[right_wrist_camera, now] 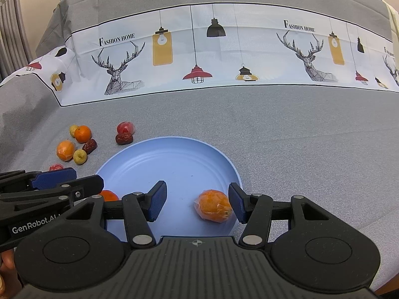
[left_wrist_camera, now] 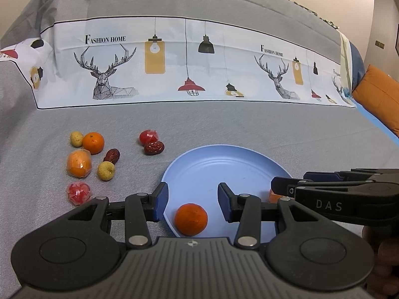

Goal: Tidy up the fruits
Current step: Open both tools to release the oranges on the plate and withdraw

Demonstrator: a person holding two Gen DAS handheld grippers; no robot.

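Two oranges (left_wrist_camera: pixel 191 219) sit on near side of blue plate (left_wrist_camera: pixel 224 169); left claw (left_wrist_camera: pixel 192 201) and right claw (right_wrist_camera: pixel 197 203) both wide, empty.

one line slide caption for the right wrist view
Open right gripper over blue plate, beside a wrapped orange.

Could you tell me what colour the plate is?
Light blue plate; right wrist view shows it best.
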